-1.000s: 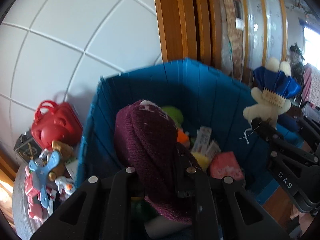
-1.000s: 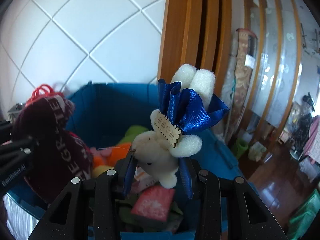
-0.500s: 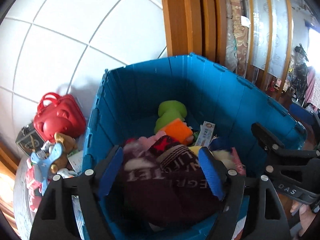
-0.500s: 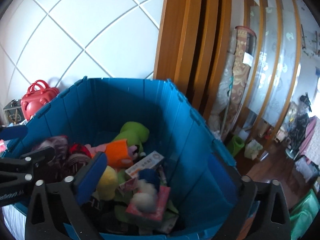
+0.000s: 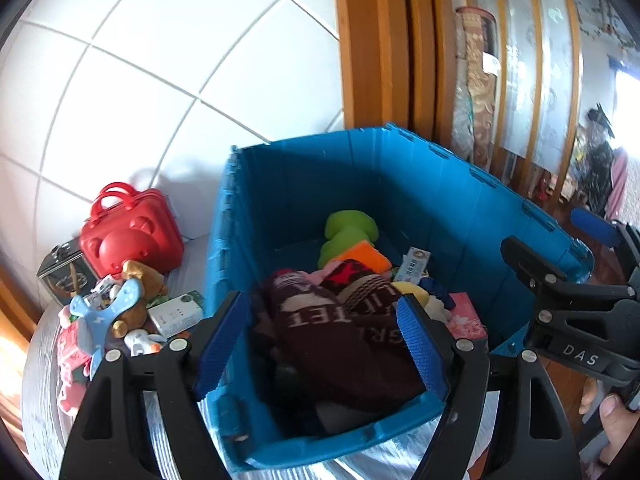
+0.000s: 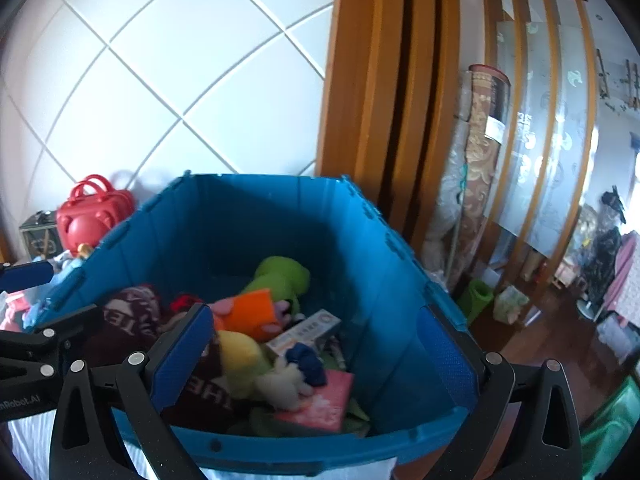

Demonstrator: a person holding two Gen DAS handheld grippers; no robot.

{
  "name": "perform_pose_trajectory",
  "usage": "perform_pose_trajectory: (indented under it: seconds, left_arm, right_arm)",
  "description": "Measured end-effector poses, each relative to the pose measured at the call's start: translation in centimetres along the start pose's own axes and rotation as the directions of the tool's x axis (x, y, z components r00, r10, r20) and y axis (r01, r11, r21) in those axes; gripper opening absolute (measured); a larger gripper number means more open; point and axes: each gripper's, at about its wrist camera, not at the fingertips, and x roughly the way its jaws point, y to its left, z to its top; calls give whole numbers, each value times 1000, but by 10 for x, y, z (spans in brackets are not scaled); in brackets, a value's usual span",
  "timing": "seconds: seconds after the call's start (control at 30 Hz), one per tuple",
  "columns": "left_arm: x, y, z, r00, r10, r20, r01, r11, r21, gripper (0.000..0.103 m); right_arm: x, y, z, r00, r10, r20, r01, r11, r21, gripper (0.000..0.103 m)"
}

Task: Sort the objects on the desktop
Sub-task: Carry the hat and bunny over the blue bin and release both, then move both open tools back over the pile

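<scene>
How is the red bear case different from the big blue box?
The red bear case is shut and has handles on top; the blue box is open, full of toys. The case is much smaller than the box. The case stands beside the box, near the wall. Both look like hard plastic.

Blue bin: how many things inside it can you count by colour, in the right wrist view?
Inside the blue bin:
Green: 1, plush toy
Orange: 1, toy
Yellow: 1, soft toy
Maroon: 1, knit hat
Pink: 1, packet
White: 1, box
Total: 6; some more are hidden underneath.
</scene>
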Motion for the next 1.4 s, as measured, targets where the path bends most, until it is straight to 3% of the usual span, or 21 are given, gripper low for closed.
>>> perform_pose_trajectory:
  seconds: [0.2,0.43,0.7,0.93,1.13,1.23,1.4]
  left_arm:
    - [-25,32,-12,997,65,45,-63,996,-60,77]
    - [-51,93,-30,982,179,59,-167,971,-169,77]
    - [-80,176,-66,948,318,16,-299,906,-299,77]
    - [-97,251,-109,918,392,-63,-385,840,-382,77]
    - [-95,314,-144,901,406,-154,-431,791,-435,77]
    - [-82,339,-159,900,383,-208,-435,791,-429,77]
    - [-57,373,-179,912,315,-262,-402,815,-417,77]
  right_arm:
    - [-9,30,2,994,101,29,-100,995,-18,103]
    - [-21,93,20,965,252,76,-244,965,-97,103]
    - [-35,182,29,905,417,84,-396,898,-194,103]
    - [-46,257,26,866,497,48,-472,847,-246,103]
    - [-49,319,17,854,520,-1,-501,821,-273,103]
    - [-41,345,12,860,508,-37,-498,823,-272,103]
    - [-24,377,1,876,472,-99,-480,837,-261,103]
